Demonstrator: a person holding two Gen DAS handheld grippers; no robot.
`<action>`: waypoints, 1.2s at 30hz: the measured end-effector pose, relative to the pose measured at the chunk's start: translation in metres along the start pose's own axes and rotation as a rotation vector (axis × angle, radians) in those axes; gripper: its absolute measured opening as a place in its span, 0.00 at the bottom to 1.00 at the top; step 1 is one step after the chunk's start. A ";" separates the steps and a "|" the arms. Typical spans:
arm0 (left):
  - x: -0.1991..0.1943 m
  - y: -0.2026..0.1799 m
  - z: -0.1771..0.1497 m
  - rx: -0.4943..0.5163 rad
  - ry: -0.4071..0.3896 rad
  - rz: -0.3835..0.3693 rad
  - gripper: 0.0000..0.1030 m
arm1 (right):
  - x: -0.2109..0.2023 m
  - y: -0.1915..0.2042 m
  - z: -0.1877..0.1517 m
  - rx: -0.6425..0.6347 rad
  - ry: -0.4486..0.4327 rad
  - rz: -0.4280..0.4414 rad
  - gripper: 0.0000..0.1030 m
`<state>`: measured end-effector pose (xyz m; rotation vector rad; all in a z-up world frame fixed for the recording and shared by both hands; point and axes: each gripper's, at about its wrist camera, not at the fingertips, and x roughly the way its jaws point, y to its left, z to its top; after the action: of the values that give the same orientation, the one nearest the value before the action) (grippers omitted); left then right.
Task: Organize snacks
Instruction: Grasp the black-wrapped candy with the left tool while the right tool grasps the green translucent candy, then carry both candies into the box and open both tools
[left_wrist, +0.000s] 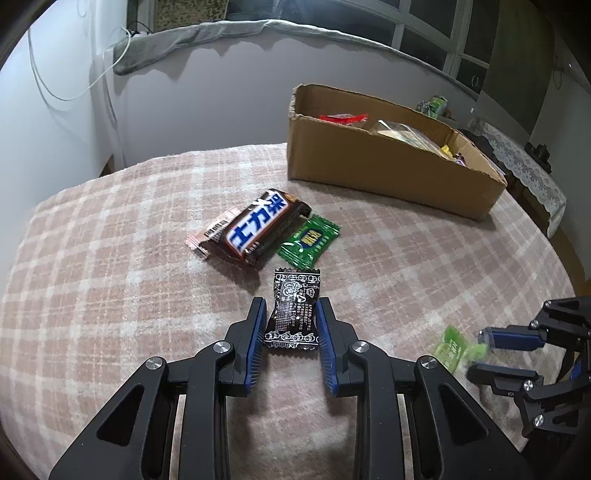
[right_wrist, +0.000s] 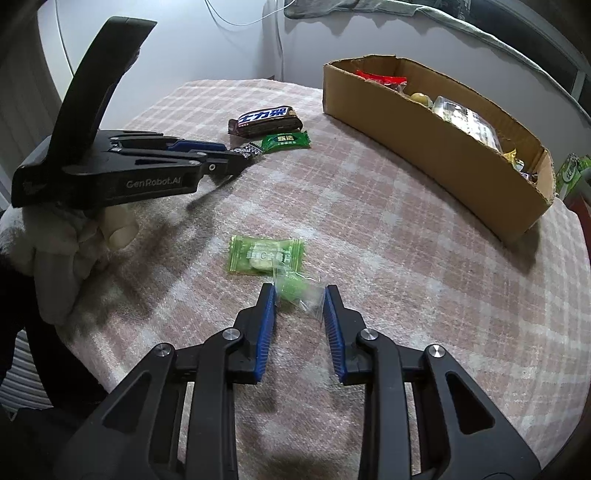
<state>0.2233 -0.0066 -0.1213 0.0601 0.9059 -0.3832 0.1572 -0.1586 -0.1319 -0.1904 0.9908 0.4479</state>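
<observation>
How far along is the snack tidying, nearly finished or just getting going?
Partway. The cardboard box already holds several packets. In hand: the left gripper brackets a black candy packet, and the right gripper brackets a clear-wrapped green candy; neither looks lifted yet. Still on the blanket: the chocolate bar, a pink wrapper, a dark green packet and a light green packet.

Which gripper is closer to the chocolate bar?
Left. The left gripper sits just short of the chocolate bar, around a black candy; the right gripper is farther back.
</observation>
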 end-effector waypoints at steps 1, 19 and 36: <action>-0.001 -0.002 0.000 0.004 0.000 -0.003 0.25 | 0.000 0.000 0.000 0.001 0.000 0.000 0.27; -0.031 -0.018 -0.001 0.008 -0.070 -0.008 0.25 | -0.027 -0.029 0.003 0.073 -0.059 -0.020 0.27; -0.055 -0.027 0.018 0.008 -0.139 -0.045 0.25 | -0.063 -0.048 0.023 0.080 -0.147 -0.056 0.27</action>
<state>0.1973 -0.0190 -0.0641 0.0203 0.7699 -0.4282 0.1671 -0.2110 -0.0692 -0.1112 0.8559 0.3650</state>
